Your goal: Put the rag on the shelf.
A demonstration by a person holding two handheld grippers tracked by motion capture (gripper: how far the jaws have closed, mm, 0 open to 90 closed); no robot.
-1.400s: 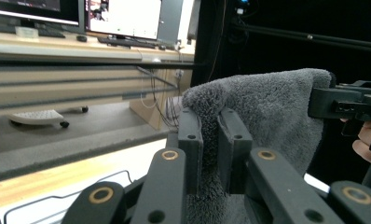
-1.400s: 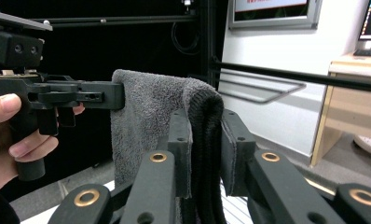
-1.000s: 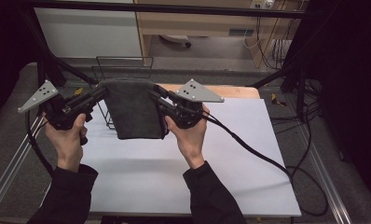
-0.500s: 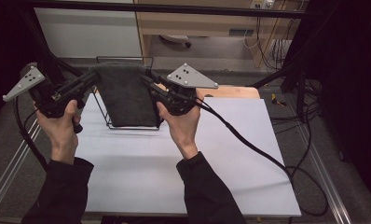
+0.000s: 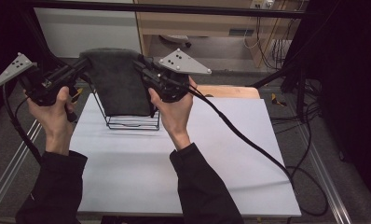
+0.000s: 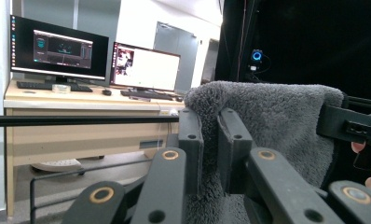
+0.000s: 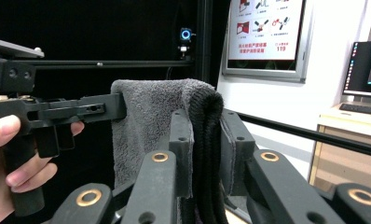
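- Jaws of the left gripper (image 6: 210, 140) are clamped on the left top corner of the grey towel (image 5: 119, 84); the pads squeeze the fleece.
- Jaws of the right gripper (image 7: 207, 144) are clamped on the right top corner, where the cloth is folded double.
- Both hands hold the towel up, spread flat and hanging, above the far left part of the white desk (image 5: 221, 154).
- Its lower edge hangs in front of a black wire rack (image 5: 132, 122) standing on the desk.
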